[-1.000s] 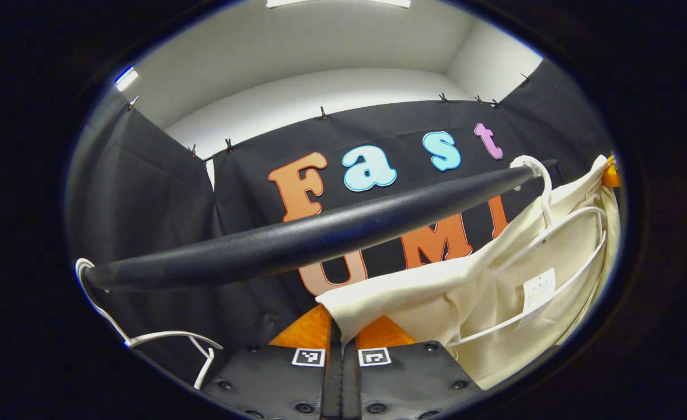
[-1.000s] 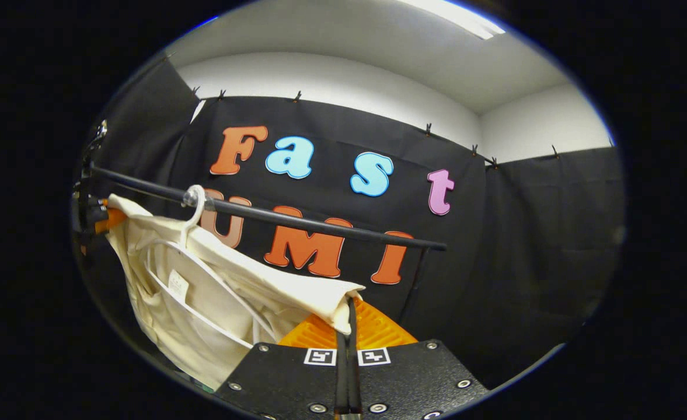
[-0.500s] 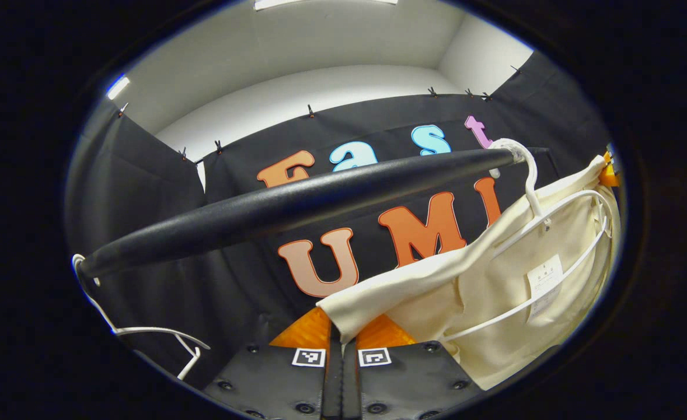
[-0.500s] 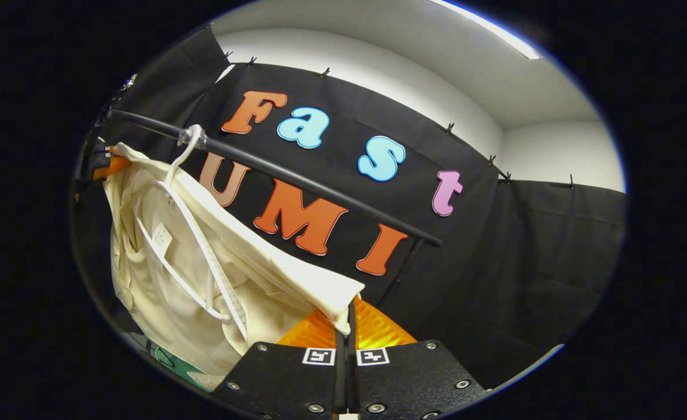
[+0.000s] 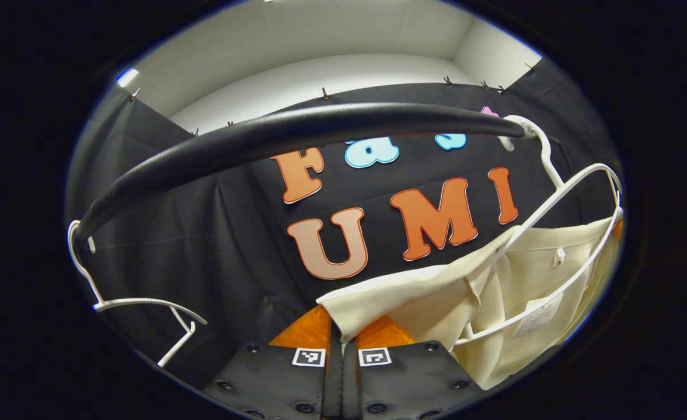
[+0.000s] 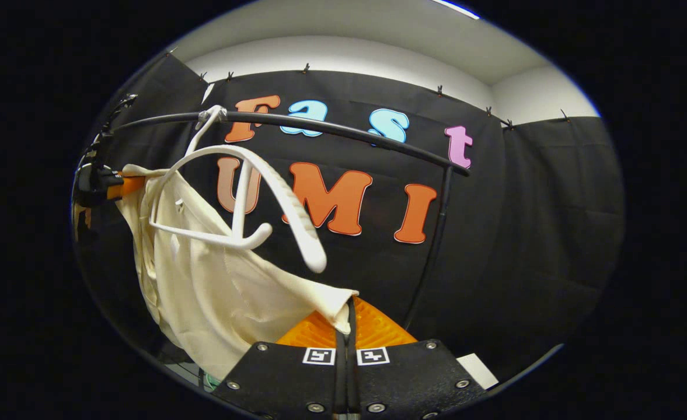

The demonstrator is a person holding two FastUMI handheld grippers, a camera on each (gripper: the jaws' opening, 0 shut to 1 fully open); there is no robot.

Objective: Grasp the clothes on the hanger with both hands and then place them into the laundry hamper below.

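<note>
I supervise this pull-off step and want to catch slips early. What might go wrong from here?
1. The cream garment is pinched only at its edges by the right gripper and left gripper; it may slip.
2. One arm of the white hanger is free, but the cloth may snag on its other side.

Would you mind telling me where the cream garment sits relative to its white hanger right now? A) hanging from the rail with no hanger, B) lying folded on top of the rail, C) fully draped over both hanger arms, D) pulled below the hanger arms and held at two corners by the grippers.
D: in the right gripper view the white hanger hangs bare on the rail, with the cream garment below, pinched by the right gripper and left gripper.
</note>
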